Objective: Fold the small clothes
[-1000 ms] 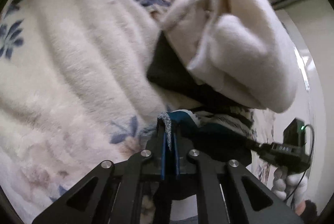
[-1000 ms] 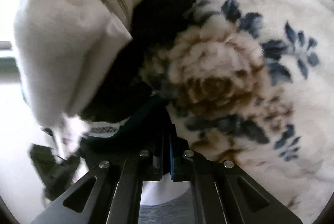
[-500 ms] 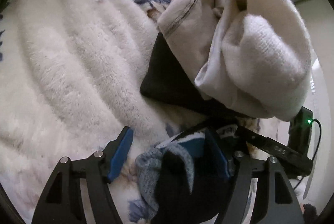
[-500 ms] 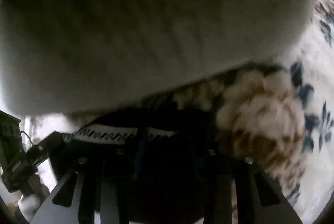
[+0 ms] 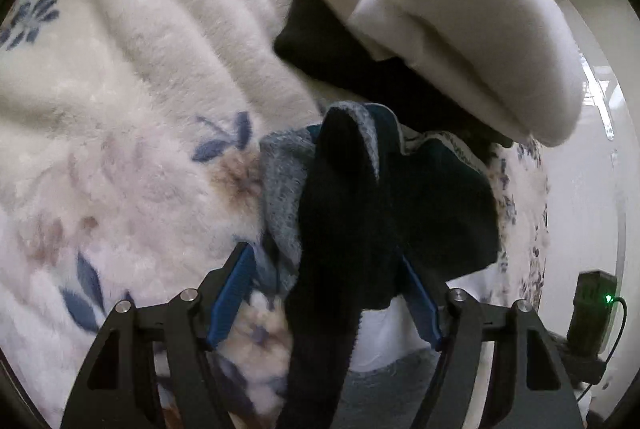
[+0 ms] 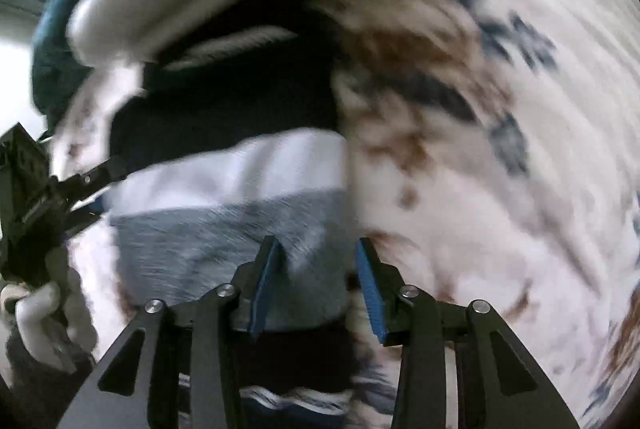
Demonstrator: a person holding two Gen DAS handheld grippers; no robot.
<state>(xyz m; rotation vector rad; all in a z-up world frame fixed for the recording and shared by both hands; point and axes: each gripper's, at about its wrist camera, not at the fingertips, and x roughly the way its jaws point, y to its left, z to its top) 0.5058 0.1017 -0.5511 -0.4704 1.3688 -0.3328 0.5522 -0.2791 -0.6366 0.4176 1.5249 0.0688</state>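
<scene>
Dark sock (image 5: 360, 197), grey-lined cuff, lies on floral fleece blanket (image 5: 132, 77) beside the white garment (image 5: 460, 9). Left gripper (image 5: 328, 293) wide open, straddling it; right gripper (image 6: 318, 285) open, empty. Soft, light, limp: probably best pinched at the cuff edge.

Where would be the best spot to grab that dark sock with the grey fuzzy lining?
Probably the raised fold of the dark sock, where the cloth stands up off the floral blanket. The open left gripper already straddles it, so coming from this near side, its fingers could pinch the ridge.
</scene>
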